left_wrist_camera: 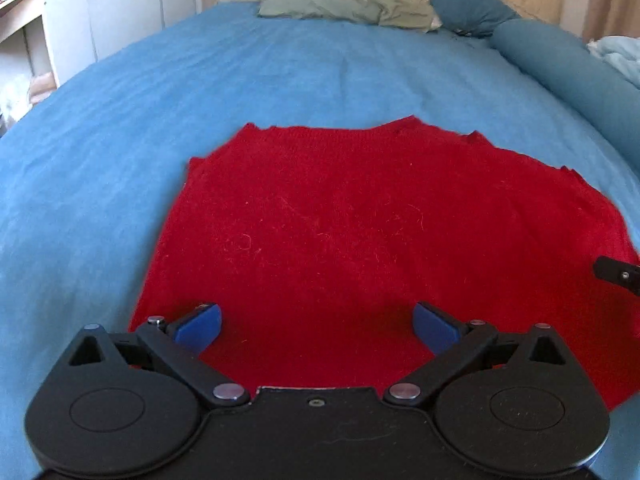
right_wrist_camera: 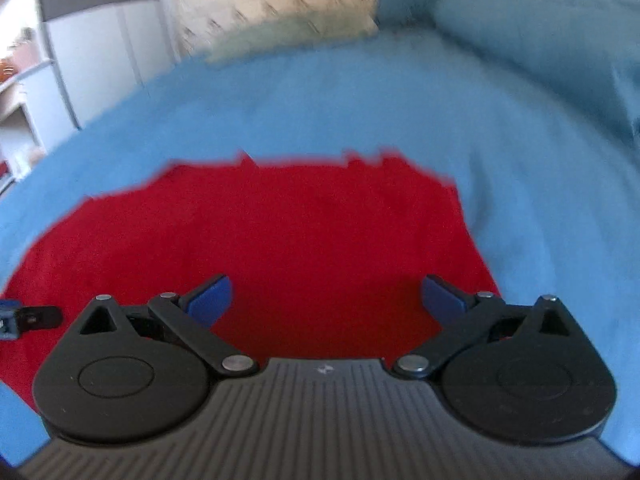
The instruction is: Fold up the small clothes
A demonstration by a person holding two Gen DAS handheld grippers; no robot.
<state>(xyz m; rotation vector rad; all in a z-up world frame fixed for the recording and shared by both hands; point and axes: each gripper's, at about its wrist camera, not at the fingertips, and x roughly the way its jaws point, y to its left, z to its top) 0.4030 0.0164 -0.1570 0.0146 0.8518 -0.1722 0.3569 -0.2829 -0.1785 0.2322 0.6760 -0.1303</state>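
Red knit garment [left_wrist_camera: 360,232] lies flat on the blue bed [left_wrist_camera: 120,160], roughly squared off, so it looks part-folded already. Can't tell how many layers.

Left gripper [left_wrist_camera: 316,326]: jaws wide apart, empty, hovering over the garment's near edge towards its left corner. Right gripper [right_wrist_camera: 326,300]: jaws also wide apart, empty, over the near edge towards the right corner. Right view is motion-blurred, so exact height above the cloth is unclear; can't confirm contact for either.

Beyond the garment's far edge, well apart: a pale green cloth [left_wrist_camera: 344,6] and teal pillows [left_wrist_camera: 472,4] at the head of the bed.

Judgement: step in hand is lining up both grippers for the next fold, probably near edge carried over to far edge.

Next move calls for:
- both jaws dropping onto the near hem, each near its corner
- pinching all layers, not just the top one
- lifting evenly so the knit doesn't skew

Risk: fuzzy, stretchy knit drags on the bedcover, edges misalign.
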